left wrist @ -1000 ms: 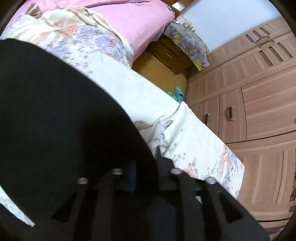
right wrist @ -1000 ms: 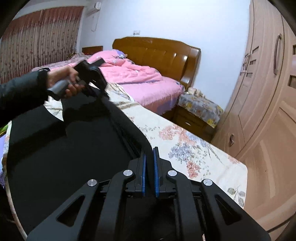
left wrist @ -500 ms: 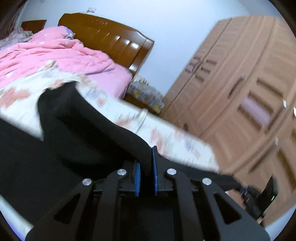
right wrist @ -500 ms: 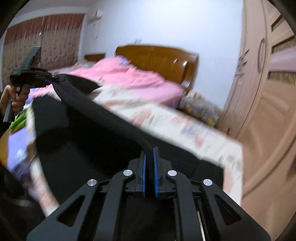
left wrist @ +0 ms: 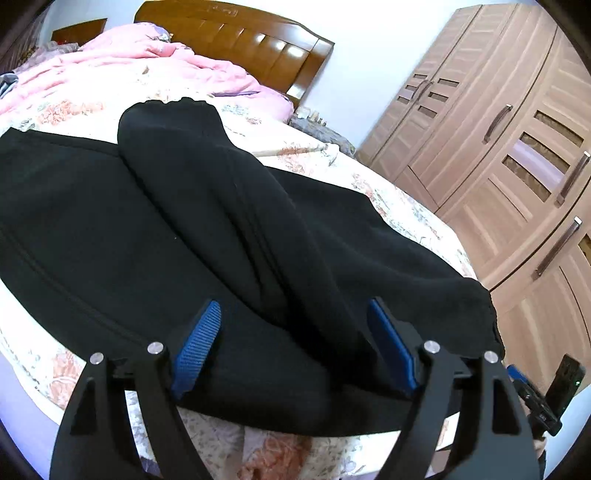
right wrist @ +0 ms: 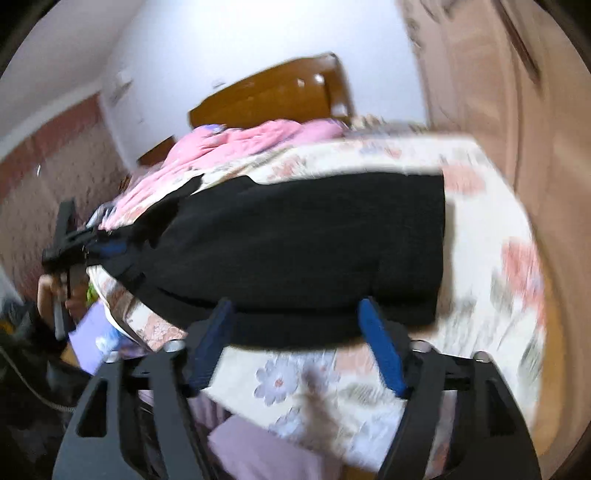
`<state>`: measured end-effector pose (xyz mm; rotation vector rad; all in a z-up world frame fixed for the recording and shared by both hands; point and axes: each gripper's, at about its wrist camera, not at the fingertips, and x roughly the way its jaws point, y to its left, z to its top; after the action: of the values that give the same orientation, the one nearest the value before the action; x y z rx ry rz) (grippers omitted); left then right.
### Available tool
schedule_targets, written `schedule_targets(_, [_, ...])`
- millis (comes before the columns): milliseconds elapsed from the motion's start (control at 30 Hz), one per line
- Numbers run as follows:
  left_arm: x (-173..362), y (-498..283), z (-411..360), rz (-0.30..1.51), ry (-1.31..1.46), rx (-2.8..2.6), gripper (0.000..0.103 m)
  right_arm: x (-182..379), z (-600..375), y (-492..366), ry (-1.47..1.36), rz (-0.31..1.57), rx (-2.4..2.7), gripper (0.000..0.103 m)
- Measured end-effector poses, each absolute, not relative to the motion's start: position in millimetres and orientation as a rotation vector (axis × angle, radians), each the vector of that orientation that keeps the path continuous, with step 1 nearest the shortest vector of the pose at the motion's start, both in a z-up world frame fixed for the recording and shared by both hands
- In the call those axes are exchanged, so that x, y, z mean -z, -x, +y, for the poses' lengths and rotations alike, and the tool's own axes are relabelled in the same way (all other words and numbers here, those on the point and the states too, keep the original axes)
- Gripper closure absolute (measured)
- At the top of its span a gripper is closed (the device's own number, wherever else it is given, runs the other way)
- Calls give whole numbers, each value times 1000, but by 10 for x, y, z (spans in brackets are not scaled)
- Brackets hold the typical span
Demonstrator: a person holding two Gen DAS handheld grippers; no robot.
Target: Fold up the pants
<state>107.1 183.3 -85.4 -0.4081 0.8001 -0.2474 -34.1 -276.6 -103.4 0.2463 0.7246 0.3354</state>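
Observation:
Black pants point(left wrist: 221, 206) lie on the floral bed sheet point(left wrist: 406, 206), with one part folded over on top of the rest. My left gripper point(left wrist: 292, 306) hovers at their near edge. Its jaws are opening, the blue pads point(left wrist: 199, 347) stand wide apart, and cloth lies between them without being pressed. In the blurred right wrist view the pants point(right wrist: 314, 240) form a broad dark block. My right gripper point(right wrist: 294, 306) is at their near hem, jaws opening, pads clear of the cloth. The left gripper point(right wrist: 92, 247), held by a hand, shows at the pants' left end.
A pink quilt point(left wrist: 110, 55) and a wooden headboard point(left wrist: 240, 33) lie at the far end of the bed. A tall wooden wardrobe point(left wrist: 498, 147) stands close on the right. The bed's edge point(right wrist: 314, 398) runs just under the right gripper.
Both grippers were shut on black cloth and swept it across the bed. Now both stand open and the pants lie folded over on the sheet.

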Motion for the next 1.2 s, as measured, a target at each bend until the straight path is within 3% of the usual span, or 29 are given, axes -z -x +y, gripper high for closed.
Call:
schedule_targets(67, [911,-1101,1816,817,432,252,22,1163,-2811,290,-348,750,-323,54])
schedule_targets(333, [955,-995,1814,834,441,270,22,1252,-3010,130,-554,718,-274,54])
schedule_targets(600, [927,-1018,1682,825,401,293,21,1289,-3083,80,-612,742,-263,58])
schedule_targets(967, [890,-1477,1468,905,280,179,22,1283,-3037,35,-578,720,-221,73])
schedule_targets(1000, [911,-1550,1459,929,256,146,27,1288,-3045,36,-579,720,-216,77])
schedule_targets(1033, [933,-1595,1466,946,257,140,61,1292,-3058,35,-578,722,-209,84])
schedule_targets(1067, [963,-1646,1504,970,269,122,82,1287,-3064,42,-577,721,-202,88])
schedule_targets(1133, [896,-1613,1625,927,330,154,92,1250,-3078,52,-582,706,-204,93])
schedule_targets(1200, [719,-1458,1722,834,340,172,93,1126,-3048,71,-565,667,-224,94])
